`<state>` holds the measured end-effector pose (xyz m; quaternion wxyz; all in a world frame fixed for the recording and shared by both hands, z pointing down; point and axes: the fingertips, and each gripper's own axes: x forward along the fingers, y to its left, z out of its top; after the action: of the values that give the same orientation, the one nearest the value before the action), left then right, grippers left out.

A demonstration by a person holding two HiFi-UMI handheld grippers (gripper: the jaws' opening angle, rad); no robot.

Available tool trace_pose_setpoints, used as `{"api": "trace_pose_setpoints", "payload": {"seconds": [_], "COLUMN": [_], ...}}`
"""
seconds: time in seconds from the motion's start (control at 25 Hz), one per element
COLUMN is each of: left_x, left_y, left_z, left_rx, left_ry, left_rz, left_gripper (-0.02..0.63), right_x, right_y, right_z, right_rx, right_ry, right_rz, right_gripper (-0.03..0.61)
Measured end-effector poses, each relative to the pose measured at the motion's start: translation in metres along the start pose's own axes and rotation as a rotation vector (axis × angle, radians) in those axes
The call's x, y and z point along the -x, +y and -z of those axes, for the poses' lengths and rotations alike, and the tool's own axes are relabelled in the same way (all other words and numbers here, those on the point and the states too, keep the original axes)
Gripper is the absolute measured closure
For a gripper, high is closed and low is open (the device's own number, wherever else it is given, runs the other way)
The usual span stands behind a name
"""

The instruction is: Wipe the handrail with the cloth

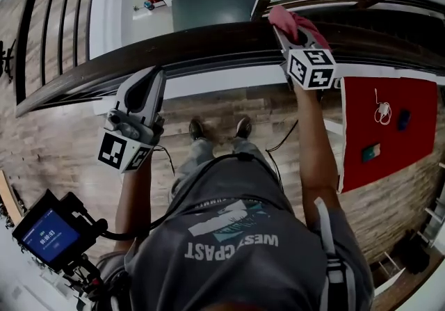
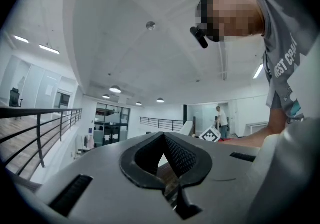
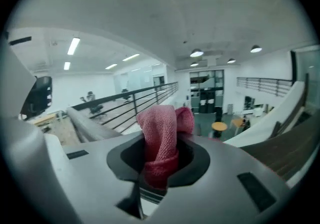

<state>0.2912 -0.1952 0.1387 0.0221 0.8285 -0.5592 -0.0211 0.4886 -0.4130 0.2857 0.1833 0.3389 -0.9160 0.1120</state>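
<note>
Two hand-held grippers (image 1: 158,73) (image 1: 281,26), one cloth (image 1: 293,19), one handrail (image 1: 208,42)

A red mat (image 1: 389,129) lies on the wooden floor (image 1: 69,149) at the right. On the mat are a white cable (image 1: 383,111) and a small green object (image 1: 370,152), apart from each other. A screen (image 1: 47,236) with a blue display is at the lower left. Black railing bars (image 1: 55,10) run at the upper left. A round yellow table (image 3: 219,126) stands far off.
</note>
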Motion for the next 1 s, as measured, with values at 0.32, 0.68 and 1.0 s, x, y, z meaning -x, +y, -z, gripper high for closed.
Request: {"api": "trace_pose_setpoints", "payload": {"seconds": [0.32, 0.68, 1.0], "left_x": [0.126, 0.115, 0.128], "left_y": [0.115, 0.108, 0.127], "left_z": [0.004, 0.007, 0.016], "left_rx": [0.055, 0.053, 0.043], "left_ry": [-0.030, -0.031, 0.001], "left_rz": [-0.002, 0.015, -0.025], "left_gripper": [0.607, 0.607, 0.607], "right_x": [-0.041, -0.076, -0.074], "right_y": [0.064, 0.178, 0.129], "right_z": [0.014, -0.006, 0.017], "right_rx": [-0.113, 0.030, -0.047], "right_ry": [0.029, 0.060, 0.025], "right_rz": [0.180, -0.065, 0.121], "right_gripper": [0.508, 0.508, 0.508]}}
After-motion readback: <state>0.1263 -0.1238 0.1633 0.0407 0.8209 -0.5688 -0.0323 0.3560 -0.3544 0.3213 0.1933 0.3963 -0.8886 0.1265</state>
